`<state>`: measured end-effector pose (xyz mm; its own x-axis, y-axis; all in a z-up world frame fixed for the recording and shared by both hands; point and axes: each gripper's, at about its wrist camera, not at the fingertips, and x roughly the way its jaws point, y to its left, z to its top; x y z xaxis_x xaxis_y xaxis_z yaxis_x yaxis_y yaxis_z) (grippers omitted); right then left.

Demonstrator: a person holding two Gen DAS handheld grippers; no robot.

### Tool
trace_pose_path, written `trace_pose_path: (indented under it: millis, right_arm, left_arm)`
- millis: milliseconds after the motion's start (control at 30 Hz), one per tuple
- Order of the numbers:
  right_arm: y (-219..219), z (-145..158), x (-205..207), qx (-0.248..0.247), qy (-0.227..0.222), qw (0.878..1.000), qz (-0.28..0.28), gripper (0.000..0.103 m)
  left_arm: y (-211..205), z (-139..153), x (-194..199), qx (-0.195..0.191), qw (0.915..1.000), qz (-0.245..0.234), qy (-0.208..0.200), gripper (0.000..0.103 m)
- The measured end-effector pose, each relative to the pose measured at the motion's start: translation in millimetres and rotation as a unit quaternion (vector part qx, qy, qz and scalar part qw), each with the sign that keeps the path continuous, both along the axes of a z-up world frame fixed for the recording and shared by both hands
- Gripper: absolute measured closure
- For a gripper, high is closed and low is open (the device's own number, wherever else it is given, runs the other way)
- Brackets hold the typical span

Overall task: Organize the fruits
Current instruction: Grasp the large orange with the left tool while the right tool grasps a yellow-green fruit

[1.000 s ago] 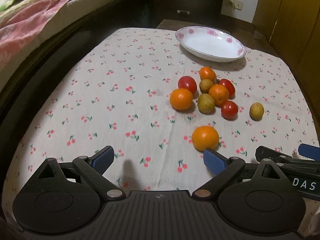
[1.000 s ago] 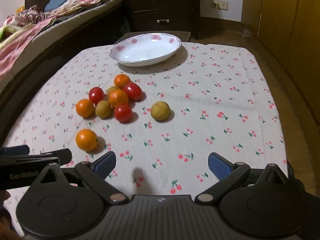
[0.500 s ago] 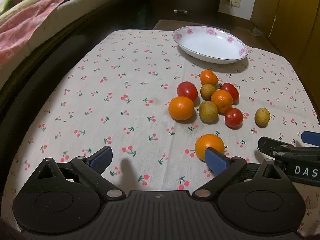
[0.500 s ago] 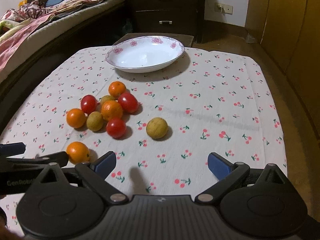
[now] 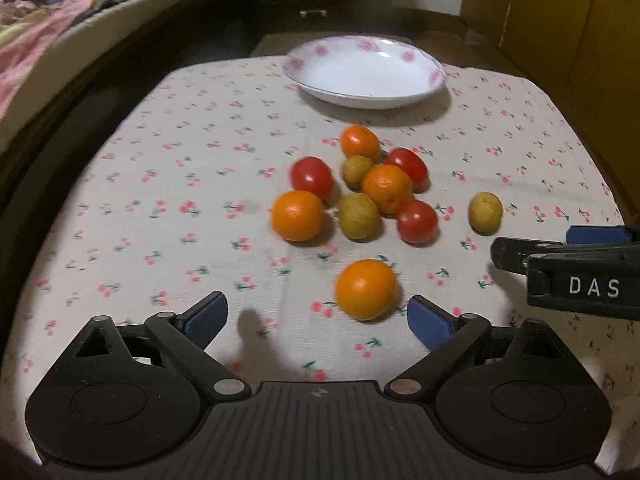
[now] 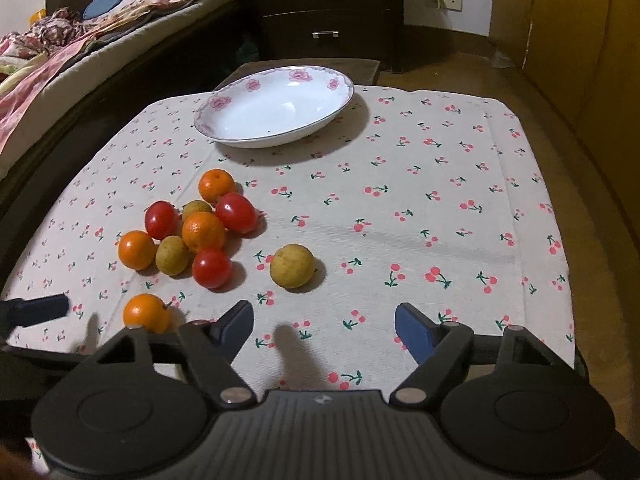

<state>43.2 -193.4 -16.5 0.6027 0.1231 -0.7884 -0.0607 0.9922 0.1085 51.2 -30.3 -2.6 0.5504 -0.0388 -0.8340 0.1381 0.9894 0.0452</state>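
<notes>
Several oranges, red tomatoes and yellow-green fruits lie in a cluster (image 5: 360, 188) (image 6: 192, 228) on the cherry-print tablecloth. One orange (image 5: 365, 289) (image 6: 146, 313) lies alone nearest me, just ahead of my open, empty left gripper (image 5: 318, 318). One yellow-green fruit (image 6: 292, 266) (image 5: 485, 212) lies apart, ahead of my open, empty right gripper (image 6: 324, 326). An empty white bowl with pink flowers (image 5: 434, 72) (image 6: 224, 102) stands at the far side of the table.
The right gripper's fingers (image 5: 560, 256) enter the left wrist view from the right. A bed with blankets (image 6: 60, 52) runs along the left. A dark dresser (image 6: 328, 16) stands behind the table, yellow cabinets (image 6: 580, 40) on the right.
Both grippers have moved forward toward the fruit. The lone orange now sits closer to the left gripper's fingers. Both stay open.
</notes>
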Motion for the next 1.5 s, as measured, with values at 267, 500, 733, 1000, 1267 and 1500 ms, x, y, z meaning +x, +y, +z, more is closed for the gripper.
trace_pose_path:
  millis: [267, 500, 733, 1000, 1267, 1500]
  right_arm:
    - [-3.3, -1.9, 17.8, -0.001, 0.002, 1.000, 0.018, 0.028]
    - [5.3, -12.4, 39.0, -0.010, 0.012, 0.998, 0.053, 0.034]
    - [14.2, -15.0, 45.4, -0.032, -0.002, 0.996, 0.080, 0.037]
    - [20.9, -13.9, 35.7, -0.054, -0.019, 0.992, 0.113, 0.067]
    - [19.7, -15.3, 33.0, -0.045, -0.029, 0.991, 0.122, 0.067]
    - [18.5, -16.1, 29.9, -0.040, -0.037, 0.990, 0.129, 0.066]
  left_arm:
    - [-4.9, -9.1, 14.5, -0.015, 0.9998, -0.012, 0.010, 0.018]
    - [-3.7, -8.8, 12.8, -0.017, 0.9996, -0.020, 0.008, 0.018]
    - [0.9, -6.8, 10.7, -0.023, 0.9996, -0.014, 0.002, 0.026]
    - [2.2, -6.4, 9.1, -0.020, 0.9997, -0.016, -0.004, 0.027]
    - [3.2, -6.6, 7.2, -0.019, 0.9996, -0.020, -0.009, 0.030]
    - [2.4, -6.4, 6.6, -0.020, 0.9996, -0.016, -0.011, 0.029]
